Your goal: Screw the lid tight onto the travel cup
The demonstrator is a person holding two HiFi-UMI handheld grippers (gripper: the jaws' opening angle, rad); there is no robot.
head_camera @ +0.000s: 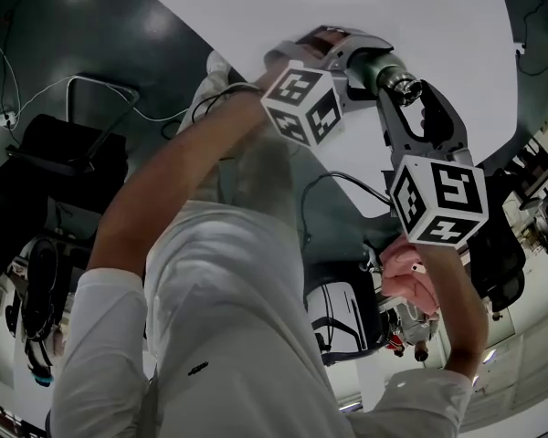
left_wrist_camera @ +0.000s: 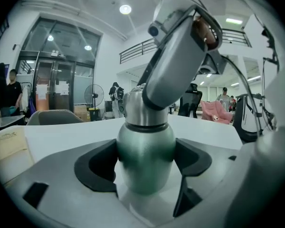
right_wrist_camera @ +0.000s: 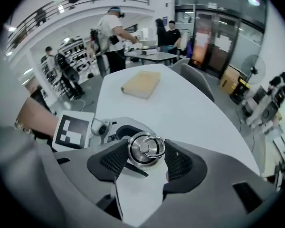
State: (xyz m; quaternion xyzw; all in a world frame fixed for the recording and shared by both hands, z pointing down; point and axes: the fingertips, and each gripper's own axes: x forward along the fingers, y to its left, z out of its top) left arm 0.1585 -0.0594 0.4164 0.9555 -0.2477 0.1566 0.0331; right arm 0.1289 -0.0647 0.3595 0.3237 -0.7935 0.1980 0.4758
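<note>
Jaws are clamped: left gripper (left_wrist_camera: pixel 145 161) on the rounded, brushed green-metal travel cup (left_wrist_camera: pixel 145 144), right gripper (right_wrist_camera: pixel 147 152) on its ringed steel lid (right_wrist_camera: pixel 143 155).

Travel cup (left_wrist_camera: pixel 145 156): brushed metal, satin sheen, faint green tint. Lid (right_wrist_camera: pixel 146 149): polished metal, mirror-glossy, with a shiny ring. Pads (right_wrist_camera: pixel 111 159) of the right gripper (right_wrist_camera: pixel 145 161): black, matt, gridded rubbery texture; its shell smooth grey plastic. Table (right_wrist_camera: pixel 180 108): white, smooth, matt. Marker cube (head_camera: pixel 303 105): matt printed faces. Shirt (head_camera: pixel 219 336): white cloth, softly creased.
</note>
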